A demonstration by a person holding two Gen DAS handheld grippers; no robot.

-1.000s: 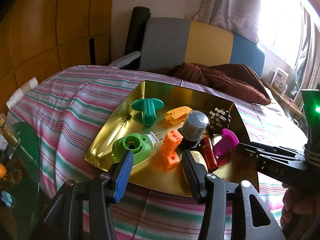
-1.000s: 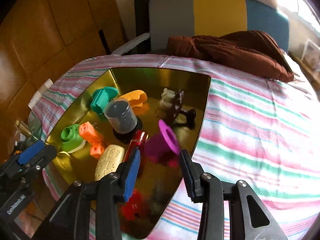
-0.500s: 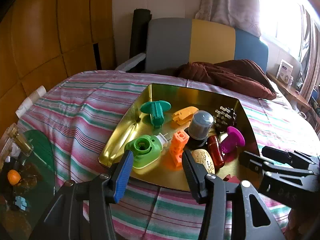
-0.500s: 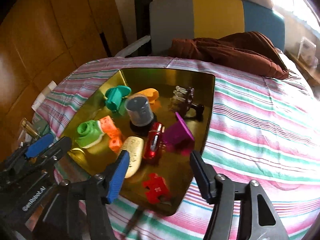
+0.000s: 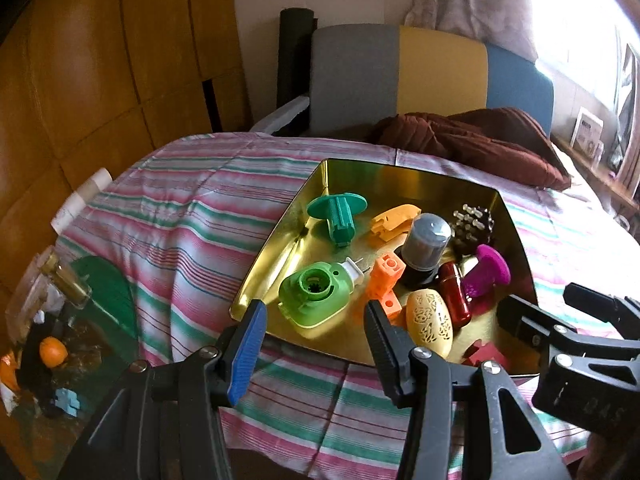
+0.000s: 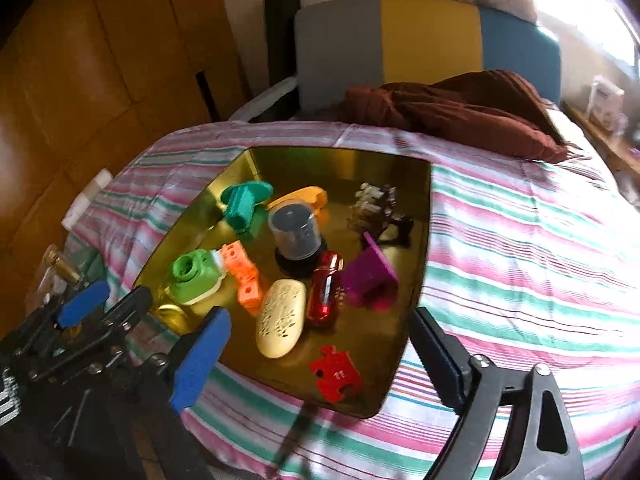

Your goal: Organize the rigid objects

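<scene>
A gold tray (image 5: pixel 400 176) (image 6: pixel 340 160) on the striped bed holds a teal flanged part (image 5: pixel 338 212), a green camera-shaped toy (image 5: pixel 316 296), an orange block (image 5: pixel 386 280), a grey-capped jar (image 5: pixel 426 244), a red capsule (image 6: pixel 326 288), a cream oval (image 6: pixel 280 320), a purple flanged part (image 6: pixel 370 272) and a red puzzle piece (image 6: pixel 336 372). My right gripper (image 6: pixel 318 360) hovers over the tray's near corner. Its jaws are opening and the pads are clear of the puzzle piece lying flat below. My left gripper (image 5: pixel 314 340) stands open and empty at the tray's near edge.
A striped cloth (image 5: pixel 192 216) covers the bed. A brown bundle (image 5: pixel 472 144) lies behind the tray, before a grey, yellow and blue headboard (image 5: pixel 400 76). At the lower left a glass table (image 5: pixel 92 308) carries a bottle, an orange fruit and a blue puzzle piece.
The right gripper's jaws have spread wide and it has drawn back and up from the tray. The red puzzle piece now lies free in the tray's near corner. The left gripper's jaws are unchanged.
</scene>
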